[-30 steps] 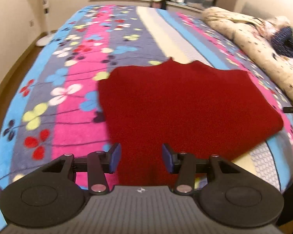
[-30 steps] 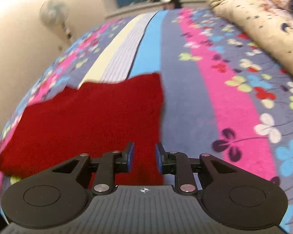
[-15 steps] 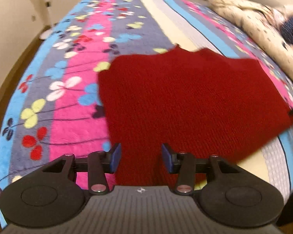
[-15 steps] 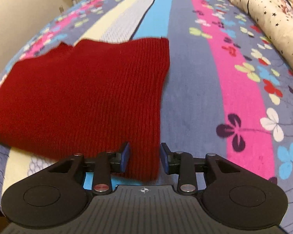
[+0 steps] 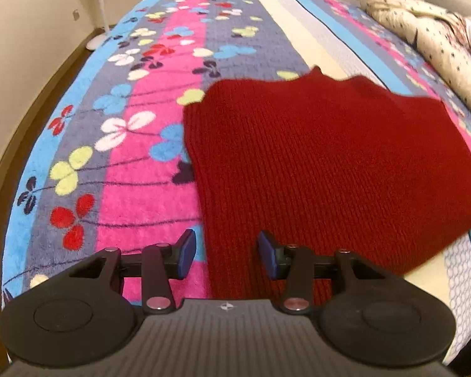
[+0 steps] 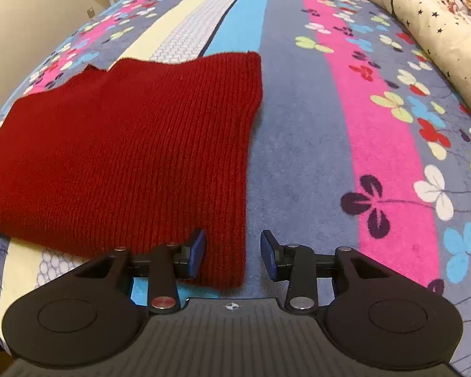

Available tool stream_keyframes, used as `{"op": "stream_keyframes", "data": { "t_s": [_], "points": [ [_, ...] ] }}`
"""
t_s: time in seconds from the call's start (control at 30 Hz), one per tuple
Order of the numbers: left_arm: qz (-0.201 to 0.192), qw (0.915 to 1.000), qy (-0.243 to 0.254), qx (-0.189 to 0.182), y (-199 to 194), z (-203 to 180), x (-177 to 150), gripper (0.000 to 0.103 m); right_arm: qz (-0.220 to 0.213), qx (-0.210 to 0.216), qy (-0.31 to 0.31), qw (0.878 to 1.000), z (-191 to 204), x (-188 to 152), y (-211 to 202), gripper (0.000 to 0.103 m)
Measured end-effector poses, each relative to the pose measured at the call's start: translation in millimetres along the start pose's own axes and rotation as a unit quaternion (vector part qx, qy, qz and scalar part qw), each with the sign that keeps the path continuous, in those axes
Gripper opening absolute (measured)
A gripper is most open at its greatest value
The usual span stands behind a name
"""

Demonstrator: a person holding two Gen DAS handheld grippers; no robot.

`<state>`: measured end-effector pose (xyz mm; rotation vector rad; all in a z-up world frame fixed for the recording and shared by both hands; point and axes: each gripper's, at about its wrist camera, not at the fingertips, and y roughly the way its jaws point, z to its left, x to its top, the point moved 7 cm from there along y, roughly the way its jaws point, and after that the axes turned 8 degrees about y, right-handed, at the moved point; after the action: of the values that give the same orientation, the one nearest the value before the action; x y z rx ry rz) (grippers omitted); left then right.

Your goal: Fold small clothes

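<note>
A dark red knitted garment lies flat on the flowered bedspread. My left gripper is open, low over the garment's near left corner, with the left edge of the cloth between the fingers. In the right wrist view the same red garment fills the left half. My right gripper is open over the garment's near right corner, whose edge runs between the fingers. Neither gripper holds cloth.
A cream star-print quilt is bunched along the right side of the bed. A standing fan and the wall are on the left, beyond the bed's edge. Furniture with clutter stands past the far end.
Both grippers have moved down and closer to the garment's near corners. The right gripper's jaws have opened wider. The garment lies as before.
</note>
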<state>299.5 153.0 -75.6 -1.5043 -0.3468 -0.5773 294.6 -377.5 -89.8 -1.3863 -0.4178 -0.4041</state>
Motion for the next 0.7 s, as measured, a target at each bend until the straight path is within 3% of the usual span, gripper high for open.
{"op": "stream_keyframes", "data": {
  "t_s": [0.37,0.7],
  "points": [
    [-0.007,0.9991,-0.037,0.019,-5.6,16.2,3.7,0.05,-0.062,-0.014,0.026,0.998,-7.3,16.2,-17.0,0.041],
    [-0.013,0.9983,-0.049,0.028,-10.2,23.7,3.1,0.05,-0.144,0.003,0.039,0.989,11.9,37.2,-38.4,0.041]
  ]
}}
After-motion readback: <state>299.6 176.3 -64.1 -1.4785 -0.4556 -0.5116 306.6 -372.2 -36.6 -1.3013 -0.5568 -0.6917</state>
